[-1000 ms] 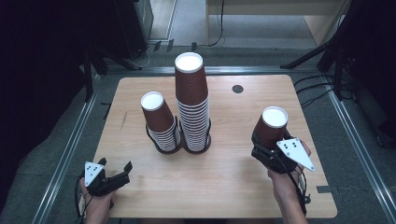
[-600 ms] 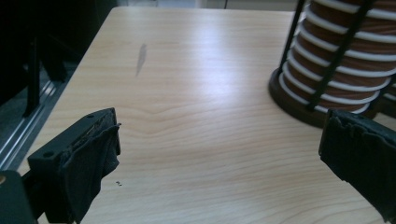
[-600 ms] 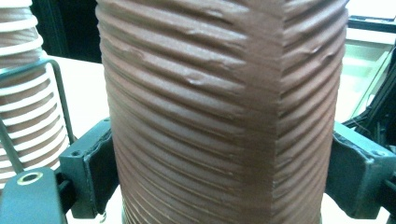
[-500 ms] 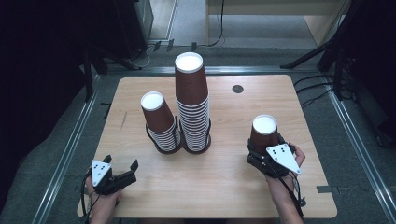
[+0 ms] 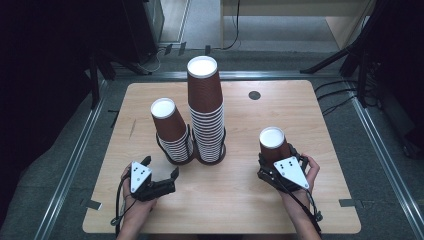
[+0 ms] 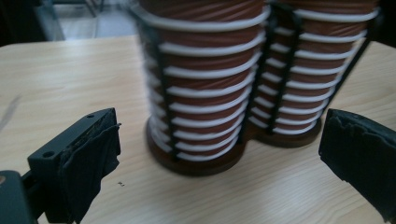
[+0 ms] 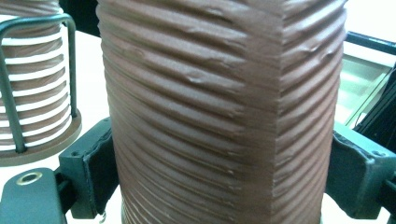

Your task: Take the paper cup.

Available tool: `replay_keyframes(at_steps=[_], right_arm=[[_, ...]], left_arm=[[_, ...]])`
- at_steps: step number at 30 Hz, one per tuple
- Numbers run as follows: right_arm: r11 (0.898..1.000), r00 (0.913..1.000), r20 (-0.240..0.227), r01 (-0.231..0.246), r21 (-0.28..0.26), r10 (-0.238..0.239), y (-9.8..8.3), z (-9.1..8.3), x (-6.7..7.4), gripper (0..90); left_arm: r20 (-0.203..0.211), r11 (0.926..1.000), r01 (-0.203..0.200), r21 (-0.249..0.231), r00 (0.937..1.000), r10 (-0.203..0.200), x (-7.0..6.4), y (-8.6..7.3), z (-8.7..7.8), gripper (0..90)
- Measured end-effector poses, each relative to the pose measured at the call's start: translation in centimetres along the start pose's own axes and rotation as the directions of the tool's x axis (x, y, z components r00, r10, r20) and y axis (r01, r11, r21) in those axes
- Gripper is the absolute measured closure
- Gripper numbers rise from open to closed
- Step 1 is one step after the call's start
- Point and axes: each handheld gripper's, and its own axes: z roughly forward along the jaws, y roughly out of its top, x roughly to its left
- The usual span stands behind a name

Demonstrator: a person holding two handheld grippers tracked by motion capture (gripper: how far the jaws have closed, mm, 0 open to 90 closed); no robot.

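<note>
Brown cup (image 5: 274, 146) upside down between the right tool's (image 5: 278, 162) pinching jaws; left tool (image 5: 161, 170) spread, empty.

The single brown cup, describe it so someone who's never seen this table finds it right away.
On the wooden table, look right of the two cup stacks. The single brown cup stands upside down between the right gripper jaws, alone, with no wire holder around it.

A single brown ribbed paper cup (image 5: 273, 145) stands upside down at the lower right of the high view, its white bottom facing up. Its wall looks dented in the right gripper view, where it stands between the two jaws.
</note>
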Motion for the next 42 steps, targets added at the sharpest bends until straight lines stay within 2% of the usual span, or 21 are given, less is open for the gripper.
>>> replay_keyframes(at_steps=[3,4,7,8,10,15,17,19,21,23,32,35,42], right_arm=[[1.0,0.9998,-0.007,0.017,0.003,-0.017,-0.1,0.1,0.4,10.9],[1.0,0.9996,-0.008,0.025,0.004,-0.025,-0.2,0.1,0.6,10.9],[0.999,0.9988,-0.019,0.046,0.01,-0.046,-0.3,0.2,1.1,10.9],[0.999,0.9988,-0.019,0.046,0.01,-0.046,-0.3,0.2,1.1,10.9],[0.998,0.9974,-0.031,0.066,0.015,-0.065,-0.5,0.2,1.8,10.9],[0.994,0.9928,-0.058,0.106,0.022,-0.105,-1.0,0.2,3.1,10.8],[0.993,0.9912,-0.065,0.117,0.022,-0.115,-1.0,0.2,3.3,10.8],[0.988,0.9852,-0.078,0.155,0.02,-0.153,-1.2,0.2,4.1,10.7],[0.986,0.9836,-0.08,0.164,0.016,-0.162,-1.2,0.2,4.3,10.7],[0.982,0.9782,-0.091,0.188,0.008,-0.186,-1.2,0.1,4.8,10.7],[0.961,0.9555,-0.103,0.277,-0.013,-0.277,-1.3,0.1,5.9,10.7],[0.948,0.9427,-0.099,0.318,-0.023,-0.319,-1.5,0.1,6.2,10.7],[0.916,0.9122,-0.081,0.399,-0.043,-0.402,-1.8,-0.1,7.0,10.5]], left_arm=[[0.021,1.0,-0.002,-0.008,0.9998,0.002,-0.6,0.2,0.2,0.0],[0.045,1.0,-0.001,-0.008,0.999,0.001,-1.0,0.2,0.4,0.0],[0.079,0.9999,-0.014,-0.005,0.9968,0.015,-1.7,0.2,0.5,0.0],[0.079,0.9999,-0.014,-0.005,0.9968,0.015,-1.7,0.2,0.5,0.0],[0.106,1.0,-0.005,-0.004,0.9944,0.005,-2.1,0.3,0.5,0.0],[0.136,0.9999,0.004,-0.013,0.9907,-0.002,-2.8,0.7,0.4,0.0],[0.148,0.9998,-0.007,-0.016,0.9889,0.009,-3.3,0.9,0.4,0.0],[0.169,0.9996,-0.015,-0.022,0.9854,0.018,-3.8,1.1,0.3,0.0],[0.176,0.9996,-0.017,-0.022,0.9842,0.021,-4.0,1.1,0.3,0.0],[0.19,0.9995,-0.022,-0.02,0.9814,0.026,-4.3,1.1,0.3,0.0],[0.213,0.9997,-0.014,-0.021,0.977,0.018,-4.7,1.2,0.3,0.0],[0.22,0.9997,-0.019,-0.019,0.9752,0.022,-4.9,1.2,0.3,0.0],[0.261,0.9996,-0.015,-0.024,0.9652,0.02,-5.6,1.3,0.2,0.0]])
